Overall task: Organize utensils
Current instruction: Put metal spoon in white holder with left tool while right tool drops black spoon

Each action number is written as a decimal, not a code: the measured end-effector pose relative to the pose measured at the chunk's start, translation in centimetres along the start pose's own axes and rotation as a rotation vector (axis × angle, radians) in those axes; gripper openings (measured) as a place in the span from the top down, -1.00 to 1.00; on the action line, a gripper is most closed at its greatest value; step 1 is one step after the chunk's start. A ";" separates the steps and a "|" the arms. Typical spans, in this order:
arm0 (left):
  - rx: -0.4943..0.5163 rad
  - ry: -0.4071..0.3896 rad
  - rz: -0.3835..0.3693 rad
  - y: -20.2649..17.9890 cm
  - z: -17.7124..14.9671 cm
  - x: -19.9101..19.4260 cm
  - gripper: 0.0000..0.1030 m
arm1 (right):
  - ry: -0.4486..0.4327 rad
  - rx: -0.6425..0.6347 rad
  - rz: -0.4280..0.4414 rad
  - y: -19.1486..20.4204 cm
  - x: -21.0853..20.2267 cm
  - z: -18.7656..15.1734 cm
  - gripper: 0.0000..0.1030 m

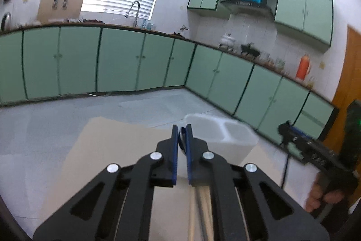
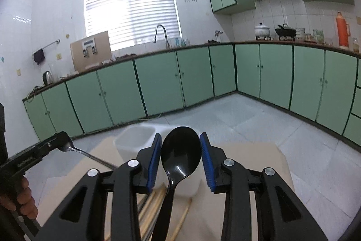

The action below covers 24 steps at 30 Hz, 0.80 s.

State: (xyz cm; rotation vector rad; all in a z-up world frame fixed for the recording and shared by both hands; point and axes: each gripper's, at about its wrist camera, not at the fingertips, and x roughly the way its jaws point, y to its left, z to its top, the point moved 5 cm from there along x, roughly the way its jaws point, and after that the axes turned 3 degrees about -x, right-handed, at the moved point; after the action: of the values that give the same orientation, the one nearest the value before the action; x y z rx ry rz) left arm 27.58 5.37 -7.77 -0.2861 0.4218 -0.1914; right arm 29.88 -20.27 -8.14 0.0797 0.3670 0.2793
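1. Both tools loaded, carry step in hand: left gripper (image 1: 181, 128) clenched on the bowl end of a metal spoon (image 2: 77, 150), handle trailing down to the right in the right wrist view.
2. Right gripper (image 2: 180, 139) spread wide around a black spoon (image 2: 181, 157); bowl between the blue pads, touching or not hard to tell, so grasp uncertain.
3. White two-compartment holder (image 1: 225, 139) upright on the tan tabletop (image 1: 112, 150), just beyond both sets of jaws; both compartments apparently bare, though interiors only partly seen.
4. Loose chopsticks (image 2: 155, 200) lying on the tabletop, near side of the holder, under the right gripper.
5. Next, probably: swing each spoon handle-down over one compartment, lower, then release; chopsticks after, likely into the other compartment.
6. Care needed: long metal handle may catch the holder's rim.
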 end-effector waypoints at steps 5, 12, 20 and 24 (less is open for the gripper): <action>-0.018 0.013 -0.013 0.0 -0.2 0.4 0.90 | -0.006 0.008 0.014 0.1 0.2 0.4 0.33; 0.017 0.000 0.012 0.2 0.6 -0.5 0.90 | -0.035 0.020 0.003 -0.6 0.1 1.4 0.33; 0.116 -0.134 -0.016 -3.4 5.9 -2.1 0.90 | -0.210 -0.009 -0.010 0.1 0.7 6.7 0.33; 0.144 -0.116 -0.014 -4.6 6.4 0.5 0.90 | -0.258 -0.028 -0.042 -0.1 3.6 8.0 0.33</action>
State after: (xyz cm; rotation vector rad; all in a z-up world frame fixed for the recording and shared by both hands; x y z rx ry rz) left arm 30.23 2.43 -0.94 -0.1572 0.2892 -0.2165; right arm 36.04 -19.53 -1.97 0.0789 0.1081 0.2294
